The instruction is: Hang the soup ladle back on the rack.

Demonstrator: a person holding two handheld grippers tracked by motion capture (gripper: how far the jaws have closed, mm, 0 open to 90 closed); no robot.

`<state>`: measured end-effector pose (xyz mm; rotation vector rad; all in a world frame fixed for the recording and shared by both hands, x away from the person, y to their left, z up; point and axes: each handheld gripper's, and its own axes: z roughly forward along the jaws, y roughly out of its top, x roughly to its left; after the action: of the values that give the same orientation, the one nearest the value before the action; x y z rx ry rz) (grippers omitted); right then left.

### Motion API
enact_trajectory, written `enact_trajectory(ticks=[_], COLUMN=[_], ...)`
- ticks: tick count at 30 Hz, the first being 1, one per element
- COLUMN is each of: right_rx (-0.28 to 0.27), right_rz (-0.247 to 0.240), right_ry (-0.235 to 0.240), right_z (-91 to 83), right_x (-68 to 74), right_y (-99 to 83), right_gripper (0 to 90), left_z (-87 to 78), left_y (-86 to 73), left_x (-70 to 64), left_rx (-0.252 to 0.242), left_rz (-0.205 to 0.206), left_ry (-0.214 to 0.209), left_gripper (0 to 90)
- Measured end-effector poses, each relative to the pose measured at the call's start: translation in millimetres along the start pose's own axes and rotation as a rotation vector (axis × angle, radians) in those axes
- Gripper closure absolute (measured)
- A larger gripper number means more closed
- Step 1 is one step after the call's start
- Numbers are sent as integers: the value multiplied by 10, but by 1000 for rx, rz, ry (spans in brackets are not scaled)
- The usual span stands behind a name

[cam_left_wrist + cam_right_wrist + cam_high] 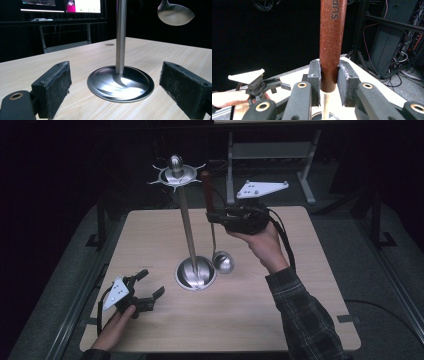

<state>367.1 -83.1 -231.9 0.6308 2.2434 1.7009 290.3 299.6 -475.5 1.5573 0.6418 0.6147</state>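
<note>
A steel stand rises from a round base [195,274] [120,84] at mid-table, its pole [121,35] ending in a hooked crown [176,173]. Just right of the pole hangs a ladle with a red-brown handle [205,184] [332,37] and a steel bowl [223,262] [175,15] held clear of the table. My right gripper [216,217] [329,75] is shut on the lower end of the handle. My left gripper [148,289] [116,72] stands open low at the table's front left, facing the base, with nothing between its pads [53,86].
The wooden table [280,320] has bare surface on the right and along the front. A grey metal frame [270,155] stands behind the far edge. In the right gripper view the left gripper [262,85] and its hand [225,98] lie far below.
</note>
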Motion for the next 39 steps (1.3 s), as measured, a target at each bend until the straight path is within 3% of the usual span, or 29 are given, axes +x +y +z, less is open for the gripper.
enact_trajectory(ticks=[12, 20, 32, 39], right_rx=[21, 12, 23, 33], right_rz=[-3, -6, -12, 3], right_ry=[13, 18, 10, -3], right_z=[182, 215, 168, 65], right_x=[-44, -55, -58, -66], right_y=[3, -12, -43, -184], right_gripper=[736, 722, 623, 572], left_z=[2, 1, 0, 4], left_y=[-2, -1, 1, 1], left_x=[1, 1, 1, 7], left_rx=[-5, -2, 2, 3], left_rz=[-2, -1, -1, -7], left_ry=[-4, -3, -3, -3], left_gripper=[97, 97, 97, 97])
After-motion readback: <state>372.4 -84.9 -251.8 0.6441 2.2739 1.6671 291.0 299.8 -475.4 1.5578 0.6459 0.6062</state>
